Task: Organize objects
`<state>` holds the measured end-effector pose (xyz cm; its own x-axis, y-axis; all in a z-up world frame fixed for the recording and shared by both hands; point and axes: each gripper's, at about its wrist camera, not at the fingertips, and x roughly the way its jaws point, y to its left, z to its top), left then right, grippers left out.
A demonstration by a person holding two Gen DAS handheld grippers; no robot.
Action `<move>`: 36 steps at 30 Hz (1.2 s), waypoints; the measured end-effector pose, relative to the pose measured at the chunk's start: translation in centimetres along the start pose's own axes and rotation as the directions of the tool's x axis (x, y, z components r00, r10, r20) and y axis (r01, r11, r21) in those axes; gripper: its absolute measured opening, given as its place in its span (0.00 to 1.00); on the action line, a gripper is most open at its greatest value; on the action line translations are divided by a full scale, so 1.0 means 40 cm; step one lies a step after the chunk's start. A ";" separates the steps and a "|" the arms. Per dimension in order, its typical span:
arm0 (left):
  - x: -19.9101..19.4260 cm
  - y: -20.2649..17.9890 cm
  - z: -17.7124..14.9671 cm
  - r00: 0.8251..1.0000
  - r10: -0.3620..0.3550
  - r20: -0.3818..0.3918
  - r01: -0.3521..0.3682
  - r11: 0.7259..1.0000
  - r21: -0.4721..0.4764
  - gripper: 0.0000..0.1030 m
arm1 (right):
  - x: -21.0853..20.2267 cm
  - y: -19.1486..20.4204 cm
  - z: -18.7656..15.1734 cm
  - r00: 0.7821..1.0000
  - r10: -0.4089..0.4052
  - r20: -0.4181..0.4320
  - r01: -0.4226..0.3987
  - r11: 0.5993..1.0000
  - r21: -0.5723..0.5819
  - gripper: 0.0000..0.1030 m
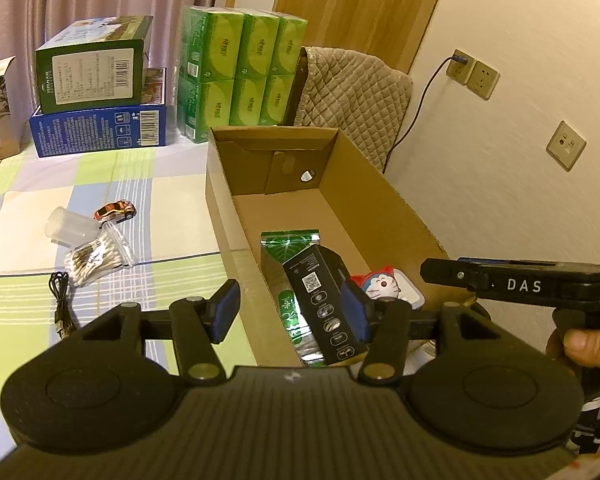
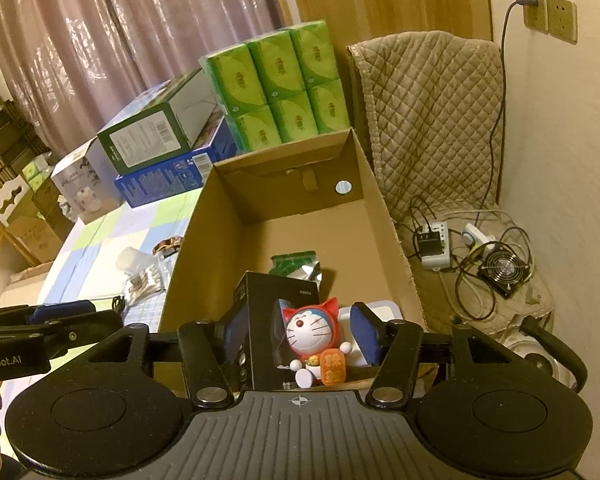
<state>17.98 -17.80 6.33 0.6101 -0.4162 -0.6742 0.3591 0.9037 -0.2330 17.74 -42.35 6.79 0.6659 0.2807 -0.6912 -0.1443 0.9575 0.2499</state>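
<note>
With both my left gripper (image 1: 292,312) and right gripper (image 2: 300,336) spread and empty above the cardboard box (image 1: 380,184), the bag of cotton swabs (image 1: 96,256) on the bedsheet (image 1: 28,208) looks light, soft and slippery, best pinched across its middle.

Dim warm indoor light — fisheye bending, dark corners, soft blur.

This is a bedroom in a home. A bed with a checked sheet (image 1: 100,184) lies before long pinkish curtains (image 2: 140,40). Beside the curtains stand stacked tissue packs (image 1: 240,72) and product boxes (image 1: 96,120); wall sockets (image 1: 472,74) and a quilted cover (image 2: 432,120) are near them.
</note>
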 end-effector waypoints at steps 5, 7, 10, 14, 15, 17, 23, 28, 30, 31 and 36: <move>-0.013 0.016 -0.004 1.000 0.006 0.006 -0.005 1.000 -0.007 0.50 | -0.001 0.020 -0.005 1.000 -0.002 -0.006 0.002 1.000 -0.014 0.53; -0.020 0.023 -0.005 1.000 0.009 0.008 -0.009 1.000 -0.010 0.51 | -0.002 0.027 -0.008 1.000 0.000 -0.007 0.000 1.000 -0.018 0.53; -0.030 0.033 -0.006 1.000 0.014 0.012 -0.014 1.000 -0.014 0.52 | -0.003 0.041 -0.011 1.000 0.002 -0.008 -0.002 1.000 -0.024 0.53; -0.046 0.047 -0.007 1.000 0.022 0.020 -0.022 1.000 -0.018 0.55 | -0.006 0.060 -0.013 1.000 0.006 -0.008 -0.006 0.999 -0.035 0.53; -0.051 0.051 -0.008 0.999 0.025 0.023 -0.025 0.999 -0.019 0.56 | -0.007 0.066 -0.014 1.000 0.008 -0.008 -0.008 0.999 -0.039 0.53; -0.061 0.058 -0.010 0.999 0.032 0.026 -0.031 0.999 -0.023 0.59 | -0.007 0.076 -0.015 1.000 0.010 -0.008 -0.010 0.999 -0.044 0.53; -0.091 0.090 -0.017 0.998 0.061 0.034 -0.060 0.997 -0.039 0.68 | -0.010 0.110 -0.019 1.000 0.020 -0.007 -0.021 0.998 -0.062 0.53; -0.128 0.133 -0.030 0.994 0.099 0.045 -0.097 0.994 -0.054 0.76 | -0.014 0.143 -0.020 0.999 0.036 -0.003 -0.036 0.996 -0.079 0.54; -0.144 0.154 -0.040 0.992 0.120 0.047 -0.117 0.991 -0.060 0.79 | -0.015 0.161 -0.022 0.999 0.048 -0.002 -0.048 0.995 -0.086 0.55; -0.154 0.167 -0.046 0.990 0.132 0.048 -0.129 0.990 -0.064 0.81 | -0.014 0.172 -0.023 0.998 0.055 -0.002 -0.055 0.994 -0.090 0.55; -0.203 0.230 -0.073 0.979 0.199 0.052 -0.194 0.977 -0.083 0.87 | -0.008 0.233 -0.034 0.996 0.089 -0.008 -0.089 0.989 -0.119 0.57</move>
<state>14.26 -5.83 7.60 0.7050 -0.2329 -0.6698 0.1739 0.9725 -0.1551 15.19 -33.44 8.41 0.6443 0.3651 -0.6720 -0.2894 0.9297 0.2277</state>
